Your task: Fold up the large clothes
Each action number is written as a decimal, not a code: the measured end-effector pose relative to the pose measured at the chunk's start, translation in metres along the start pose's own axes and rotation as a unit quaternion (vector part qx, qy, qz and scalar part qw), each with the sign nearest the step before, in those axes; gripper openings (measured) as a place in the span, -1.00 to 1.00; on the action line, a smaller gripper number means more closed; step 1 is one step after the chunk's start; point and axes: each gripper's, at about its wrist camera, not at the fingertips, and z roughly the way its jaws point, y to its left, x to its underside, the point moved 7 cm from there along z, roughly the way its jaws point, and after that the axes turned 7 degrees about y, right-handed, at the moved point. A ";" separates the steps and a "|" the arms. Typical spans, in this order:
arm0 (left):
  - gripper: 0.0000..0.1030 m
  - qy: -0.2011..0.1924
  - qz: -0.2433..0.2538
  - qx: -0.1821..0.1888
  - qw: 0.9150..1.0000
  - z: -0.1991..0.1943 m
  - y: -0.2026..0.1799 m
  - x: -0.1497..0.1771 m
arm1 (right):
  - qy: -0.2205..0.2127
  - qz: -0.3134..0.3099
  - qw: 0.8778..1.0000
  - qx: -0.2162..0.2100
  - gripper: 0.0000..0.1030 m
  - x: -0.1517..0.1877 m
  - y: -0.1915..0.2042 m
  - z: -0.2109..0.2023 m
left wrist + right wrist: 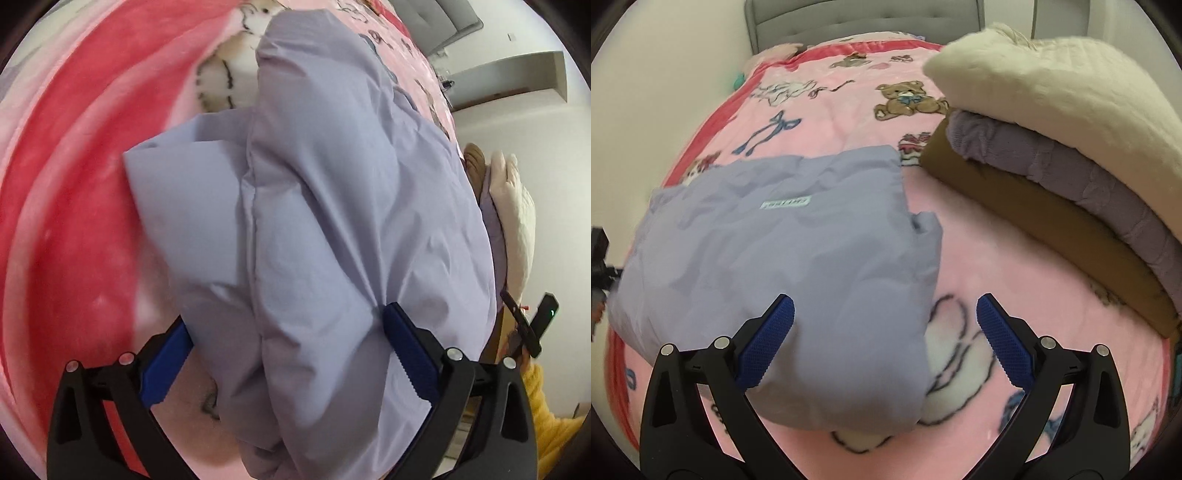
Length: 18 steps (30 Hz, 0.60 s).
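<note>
A lavender padded jacket, folded into a thick bundle, fills the left wrist view, lying on a pink fleece blanket with a red border band. The left gripper reaches low along the bundle, its two blue-padded fingers spread wide to either side of the puffy near end; the right pad presses into the fabric, the left pad sits at its edge, and whether the bundle is truly clamped cannot be told. A long seam runs up the jacket's middle, away from the camera. Past the jacket's right side, a cream knit garment and a sliver of the other gripper's black frame appear against a white wall.

In the right wrist view, the jacket sits on the blanket toward its left edge, a small pale label facing up. The right gripper hovers above the bundle's near right corner, tilted down toward the bed, jaws standing wide apart and gripping nothing; its left pad overlaps the jacket, its right pad hangs over bare blanket printed with a white flower outline. Along the blanket's right edge lies a stack of folded clothes: brown at the bottom, purple knit between, cream on top. A teddy-bear print shows beyond, near the grey headboard.
</note>
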 end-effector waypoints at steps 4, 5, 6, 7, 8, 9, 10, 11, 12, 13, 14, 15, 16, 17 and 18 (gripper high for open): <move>0.90 0.009 -0.005 0.029 1.000 0.002 0.001 -0.005 | 0.042 0.014 0.999 -0.028 0.84 -0.008 -0.021 0.031; 0.90 0.015 0.006 0.023 1.000 0.005 -0.001 -0.004 | 0.066 0.020 0.997 -0.035 0.84 -0.008 -0.029 0.048; 0.90 0.019 0.015 0.019 1.000 0.006 -0.004 -0.004 | 0.077 0.023 0.996 -0.045 0.84 -0.008 -0.032 0.057; 0.90 0.023 0.023 0.018 0.999 0.007 -0.005 -0.005 | 0.091 0.029 0.993 -0.065 0.84 -0.008 -0.035 0.070; 0.90 0.026 0.022 0.023 0.999 0.005 -0.004 -0.004 | 0.100 0.036 0.991 -0.086 0.84 -0.008 -0.038 0.079; 0.90 0.028 0.016 0.031 0.999 0.005 -0.001 -0.004 | 0.107 0.044 0.988 -0.105 0.84 -0.009 -0.040 0.086; 0.90 0.029 0.009 0.034 0.999 0.005 0.002 -0.005 | 0.111 0.049 0.985 -0.119 0.84 -0.010 -0.040 0.091; 0.92 0.030 0.007 0.033 0.999 0.007 0.006 -0.008 | 0.116 0.056 0.981 -0.142 0.84 -0.012 -0.040 0.096; 0.92 0.033 0.008 0.029 0.999 0.010 0.007 -0.009 | 0.121 0.063 0.978 -0.160 0.84 -0.014 -0.041 0.101; 0.92 0.034 0.015 0.024 0.999 0.011 0.006 -0.010 | 0.127 0.070 0.974 -0.175 0.84 -0.015 -0.040 0.106; 0.92 0.035 0.018 0.021 0.999 0.011 0.006 -0.009 | 0.137 0.078 0.968 -0.193 0.84 -0.016 -0.040 0.112; 0.92 0.036 0.017 0.020 0.999 0.012 0.005 -0.009 | 0.145 0.083 0.965 -0.201 0.84 -0.016 -0.038 0.115; 0.92 0.034 0.014 0.023 0.999 0.012 0.003 -0.010 | 0.154 0.088 0.960 -0.214 0.84 -0.017 -0.036 0.119; 0.92 0.031 0.012 0.026 0.999 0.013 -0.003 -0.013 | 0.162 0.092 0.956 -0.226 0.84 -0.017 -0.033 0.122; 0.92 0.027 0.012 0.030 0.999 0.013 -0.008 -0.015 | 0.169 0.097 0.952 -0.237 0.84 -0.018 -0.028 0.124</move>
